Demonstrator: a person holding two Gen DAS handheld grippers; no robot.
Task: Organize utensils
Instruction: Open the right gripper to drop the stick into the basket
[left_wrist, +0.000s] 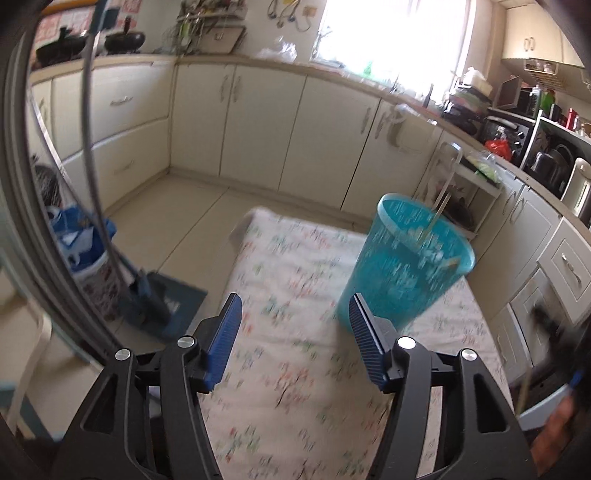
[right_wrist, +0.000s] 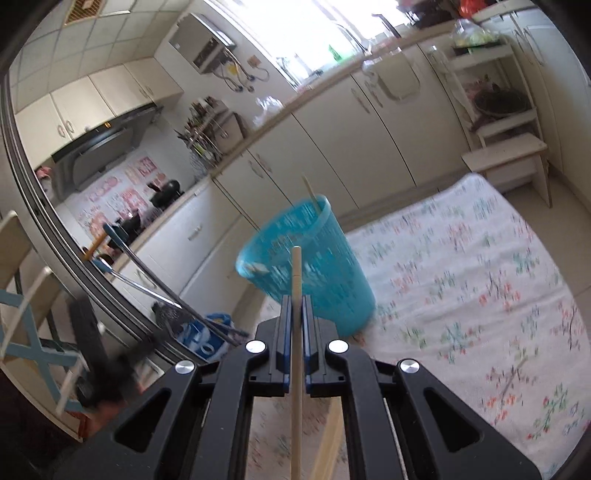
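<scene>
A teal perforated basket (left_wrist: 402, 262) stands on a table with a floral cloth (left_wrist: 295, 369). A thin stick-like utensil (left_wrist: 437, 218) leans inside it. My left gripper (left_wrist: 295, 314) is open and empty, with the basket just beyond its right finger. In the right wrist view the basket (right_wrist: 314, 273) stands ahead, with a wooden stick (right_wrist: 312, 194) poking above its rim. My right gripper (right_wrist: 295, 299) is shut on a wooden chopstick (right_wrist: 296, 332) that points toward the basket. Another wooden stick (right_wrist: 332, 443) lies on the cloth under the gripper.
Cream kitchen cabinets (left_wrist: 258, 129) run along the far walls. A blue dustpan (left_wrist: 162, 306) and a bin with a blue bag (left_wrist: 85, 243) stand on the floor at left. A low shelf unit (right_wrist: 506, 147) stands beyond the table. Both views are motion-blurred.
</scene>
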